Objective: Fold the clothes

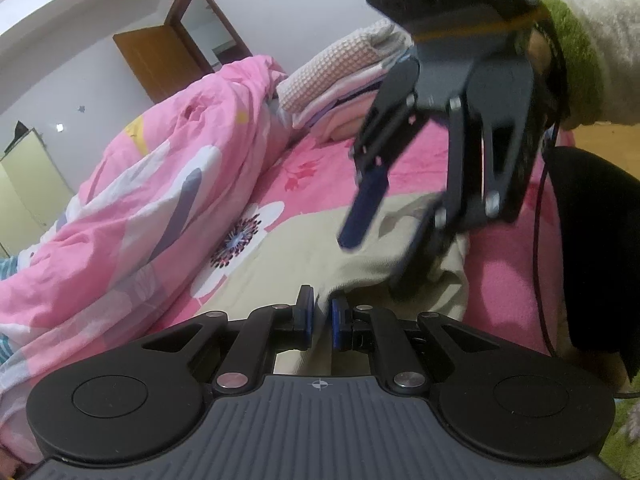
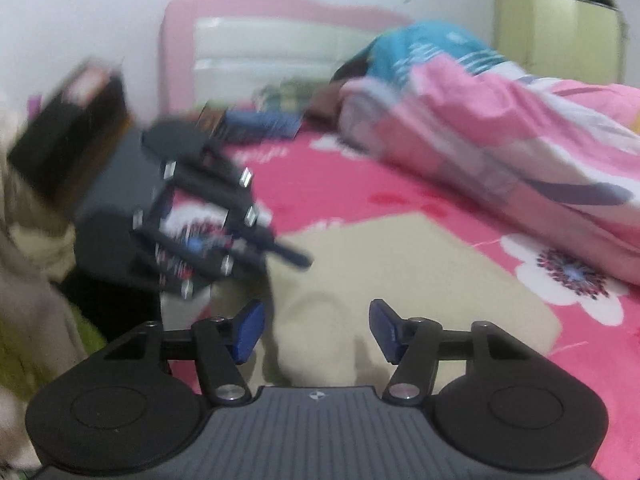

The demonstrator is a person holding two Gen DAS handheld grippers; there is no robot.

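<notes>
Beige cloth garment point(image 1: 280, 256) lies flat on your pink floral bedsheet point(image 2: 400, 192). Your left gripper point(image 1: 320, 316) pinches its near edge, blue pads nearly together. Your right gripper point(image 2: 316, 330) hovers over it, jaws spread wide, holding nothing. Beyond: rumpled pink quilt point(image 1: 132, 184), then pink headboard point(image 2: 248, 20).

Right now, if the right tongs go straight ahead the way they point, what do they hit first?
Most likely the beige garment lying on the pink bedsheet. The open right tongs sit just over it, aimed along the bed. Depth is unclear in this blurred view.
</notes>
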